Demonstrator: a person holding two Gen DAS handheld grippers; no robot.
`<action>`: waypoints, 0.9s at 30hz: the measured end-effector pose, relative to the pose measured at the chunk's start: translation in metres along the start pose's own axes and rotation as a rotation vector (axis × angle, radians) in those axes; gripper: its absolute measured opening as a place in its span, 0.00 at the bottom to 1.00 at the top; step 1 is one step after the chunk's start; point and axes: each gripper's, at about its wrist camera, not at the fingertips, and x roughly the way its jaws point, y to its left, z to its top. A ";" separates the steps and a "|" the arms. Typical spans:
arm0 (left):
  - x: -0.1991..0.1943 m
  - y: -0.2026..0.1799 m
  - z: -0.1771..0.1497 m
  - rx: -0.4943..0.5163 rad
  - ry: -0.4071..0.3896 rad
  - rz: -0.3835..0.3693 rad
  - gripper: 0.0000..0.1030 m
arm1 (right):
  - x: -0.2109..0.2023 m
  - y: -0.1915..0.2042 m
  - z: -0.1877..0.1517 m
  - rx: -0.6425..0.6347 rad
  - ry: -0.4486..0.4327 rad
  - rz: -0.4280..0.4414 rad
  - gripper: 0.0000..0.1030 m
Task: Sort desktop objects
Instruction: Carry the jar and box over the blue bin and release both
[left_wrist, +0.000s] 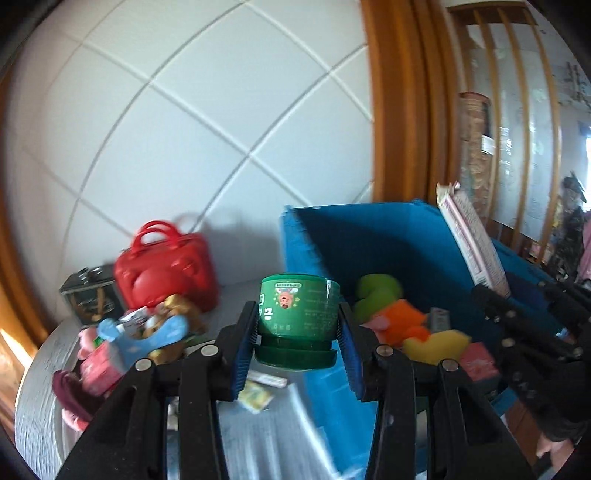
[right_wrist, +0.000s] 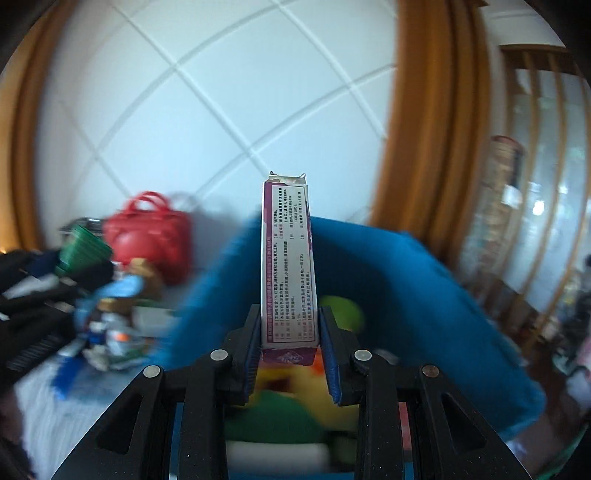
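Observation:
My left gripper (left_wrist: 297, 325) is shut on a green round jar (left_wrist: 298, 314), held lid-down above the near edge of the blue bin (left_wrist: 369, 236). My right gripper (right_wrist: 289, 332) is shut on a tall white and purple carton (right_wrist: 288, 258), held upright over the blue bin (right_wrist: 424, 280). In the left wrist view the carton (left_wrist: 471, 240) and the right gripper (left_wrist: 524, 317) show at the right, above the bin. In the right wrist view the green jar (right_wrist: 83, 247) shows at the far left.
The bin holds soft toys: a green one (left_wrist: 375, 295), an orange one (left_wrist: 400, 319), a yellow one (left_wrist: 437, 345). On the table to the left are a red handbag (left_wrist: 166, 269), a dark tin (left_wrist: 90, 301) and a pile of small toys (left_wrist: 140, 339). A white tiled wall stands behind.

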 end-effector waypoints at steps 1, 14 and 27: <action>0.004 -0.011 0.003 0.010 0.003 -0.009 0.40 | 0.003 -0.010 -0.003 0.005 0.009 -0.012 0.28; 0.041 -0.123 0.004 0.121 0.116 -0.065 0.40 | 0.046 -0.098 -0.046 0.016 0.123 -0.121 0.28; 0.037 -0.140 0.001 0.150 0.066 -0.015 0.82 | 0.057 -0.130 -0.055 0.000 0.087 -0.066 0.95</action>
